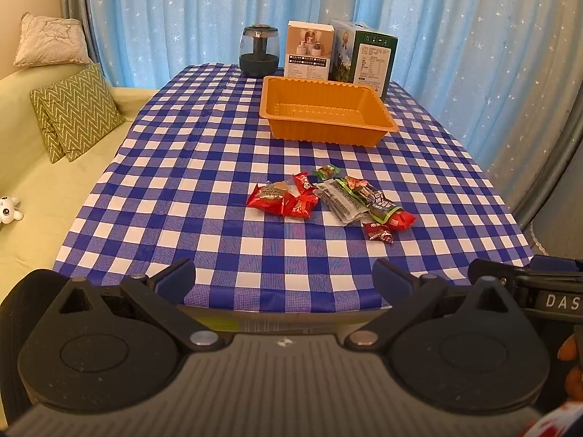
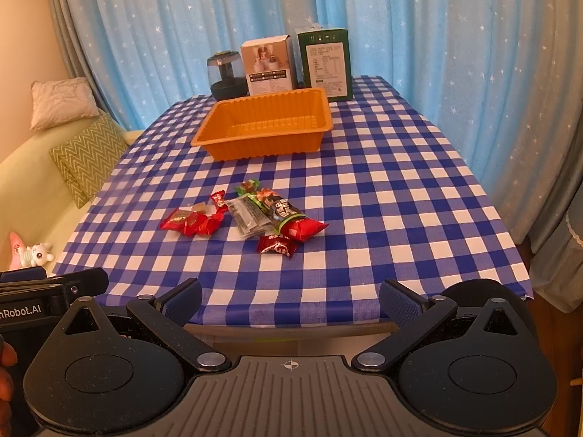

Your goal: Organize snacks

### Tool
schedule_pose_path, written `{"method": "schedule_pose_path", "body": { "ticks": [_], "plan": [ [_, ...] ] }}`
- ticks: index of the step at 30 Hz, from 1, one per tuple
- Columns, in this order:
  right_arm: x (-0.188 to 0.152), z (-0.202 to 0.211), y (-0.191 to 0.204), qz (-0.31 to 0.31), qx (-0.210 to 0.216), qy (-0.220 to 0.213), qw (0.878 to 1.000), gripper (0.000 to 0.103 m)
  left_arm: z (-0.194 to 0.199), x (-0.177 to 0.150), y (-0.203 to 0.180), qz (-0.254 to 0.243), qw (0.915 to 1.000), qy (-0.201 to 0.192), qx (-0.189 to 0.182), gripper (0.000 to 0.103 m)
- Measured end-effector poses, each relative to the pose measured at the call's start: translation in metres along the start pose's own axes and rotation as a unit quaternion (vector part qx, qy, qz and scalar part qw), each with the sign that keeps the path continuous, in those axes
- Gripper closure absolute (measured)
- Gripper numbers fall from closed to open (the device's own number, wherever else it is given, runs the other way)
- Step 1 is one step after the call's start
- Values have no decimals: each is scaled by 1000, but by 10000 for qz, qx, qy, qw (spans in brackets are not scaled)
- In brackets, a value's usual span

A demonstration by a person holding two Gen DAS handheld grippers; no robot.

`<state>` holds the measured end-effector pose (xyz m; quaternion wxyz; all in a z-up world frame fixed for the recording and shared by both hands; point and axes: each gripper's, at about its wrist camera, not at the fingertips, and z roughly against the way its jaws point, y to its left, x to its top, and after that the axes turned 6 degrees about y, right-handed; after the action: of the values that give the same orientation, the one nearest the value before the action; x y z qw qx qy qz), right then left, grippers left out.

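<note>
Blue star-print curtains [image 1: 455,36] behind; table under a blue-and-white checked cloth [image 1: 204,167]. Pale green sofa [image 1: 43,189] along the left edge, with two zigzag-pattern cushions [image 1: 78,109] and a cream pillow [image 1: 51,40].

Far end of table: dark glass jar with lid [image 1: 259,50], white carton [image 1: 309,49], green carton [image 1: 368,56], standing in a row. Orange plastic tray [image 1: 386,122] sits just in front of the cartons, nothing visible inside it.

Mid-table: loose heap of snack packets [image 1: 329,200], well apart from the tray. Left cluster is red wrappers [image 1: 280,200], overlapping. Right cluster: clear-grey sachets [image 1: 337,202] under a long green-edged packet [image 1: 375,200] with a red end, plus a small green candy [image 1: 327,172] at the far side. One dark red candy [image 1: 379,233] lies nearest the near edge, just beside the long packet.

Left gripper [image 1: 284,278]: jaws spread wide, nothing between them, hanging over the near table edge, well short of the snacks, tilted downward. Right gripper [image 2: 290,300]: likewise fully spread and empty, over the near edge, pointing down at the heap. Each shows at the edge of the other's view. Fingertips of a hand [image 2: 5,378] visible at the lower left of the right wrist view. Small plush toy [image 2: 36,253] on the sofa.
</note>
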<state>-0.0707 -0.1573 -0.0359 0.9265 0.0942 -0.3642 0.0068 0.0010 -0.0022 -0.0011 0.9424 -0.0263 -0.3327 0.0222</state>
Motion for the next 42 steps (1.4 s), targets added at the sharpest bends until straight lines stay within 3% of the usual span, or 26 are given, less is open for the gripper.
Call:
{"method": "schedule_pose_path", "body": {
  "ticks": [42],
  "plan": [
    [-2, -4, 1, -23, -2, 3, 10000, 0, 1, 0, -4, -24, 10000, -18, -77, 0]
  ]
}}
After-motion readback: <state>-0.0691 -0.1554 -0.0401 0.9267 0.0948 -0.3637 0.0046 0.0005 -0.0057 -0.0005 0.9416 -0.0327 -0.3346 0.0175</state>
